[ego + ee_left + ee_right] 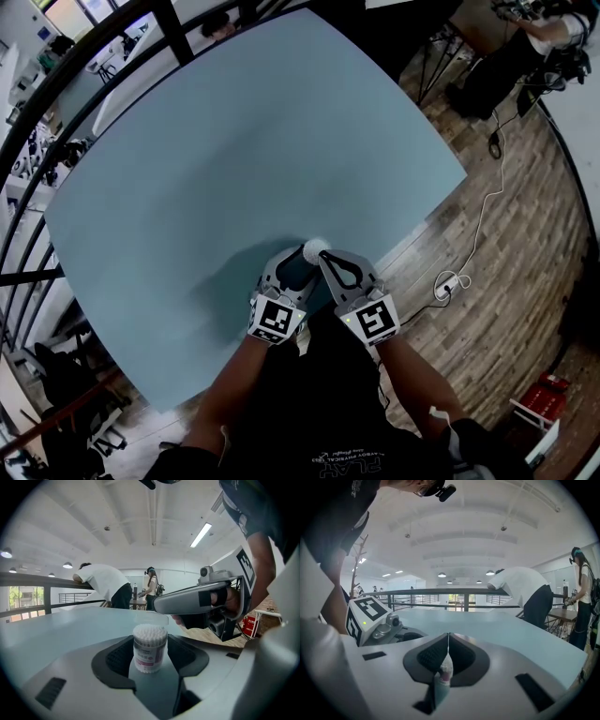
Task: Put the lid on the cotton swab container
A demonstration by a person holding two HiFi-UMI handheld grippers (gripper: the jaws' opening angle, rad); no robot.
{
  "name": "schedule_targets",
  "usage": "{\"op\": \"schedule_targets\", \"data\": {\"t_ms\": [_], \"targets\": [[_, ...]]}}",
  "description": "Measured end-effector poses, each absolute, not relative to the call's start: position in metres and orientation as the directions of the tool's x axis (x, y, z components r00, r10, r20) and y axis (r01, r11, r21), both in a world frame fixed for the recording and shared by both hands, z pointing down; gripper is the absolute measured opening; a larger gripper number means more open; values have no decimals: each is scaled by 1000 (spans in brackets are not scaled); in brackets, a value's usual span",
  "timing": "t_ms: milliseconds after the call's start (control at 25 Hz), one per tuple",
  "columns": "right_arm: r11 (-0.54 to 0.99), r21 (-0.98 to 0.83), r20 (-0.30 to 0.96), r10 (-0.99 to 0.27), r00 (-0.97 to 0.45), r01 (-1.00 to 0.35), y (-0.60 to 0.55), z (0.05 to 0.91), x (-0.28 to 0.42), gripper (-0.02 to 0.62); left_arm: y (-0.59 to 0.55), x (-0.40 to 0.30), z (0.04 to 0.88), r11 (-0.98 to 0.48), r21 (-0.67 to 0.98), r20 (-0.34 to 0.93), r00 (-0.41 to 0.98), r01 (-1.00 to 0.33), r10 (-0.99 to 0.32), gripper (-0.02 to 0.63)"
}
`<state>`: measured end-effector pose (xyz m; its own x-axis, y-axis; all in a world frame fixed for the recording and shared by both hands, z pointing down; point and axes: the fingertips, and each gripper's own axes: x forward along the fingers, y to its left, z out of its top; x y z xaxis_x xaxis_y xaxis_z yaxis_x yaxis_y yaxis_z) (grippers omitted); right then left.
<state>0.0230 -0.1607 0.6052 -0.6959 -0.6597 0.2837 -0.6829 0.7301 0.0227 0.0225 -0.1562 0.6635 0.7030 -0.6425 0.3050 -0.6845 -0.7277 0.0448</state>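
The left gripper (pixel 292 267) clamps the cotton swab container (pixel 150 648) upright, near the pale blue table's (pixel 234 141) front edge. The right gripper (pixel 448 644), jaws pinched nearly together, holds the clear lid (pixel 151 619) just above the swabs.

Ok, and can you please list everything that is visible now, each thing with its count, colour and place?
table: one, light blue, under both grippers
cotton swab container: one, clear with white swabs, upright near the table's near edge
lid: one, clear, just above the cotton swab container
railing: one, dark, beyond the table
people: two, background, by the railing
cable: one, white, on the wooden floor
left gripper: one, grey, shut on the cotton swab container
right gripper: one, grey, shut on the lid
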Motion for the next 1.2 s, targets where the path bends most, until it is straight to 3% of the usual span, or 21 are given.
{"op": "schedule_targets", "data": {"t_ms": [1200], "targets": [[784,-23,488,-533,-691,-620,-166,638,14,19,-159,25,672,-714,65,341,688,-697,-640,238]]}}
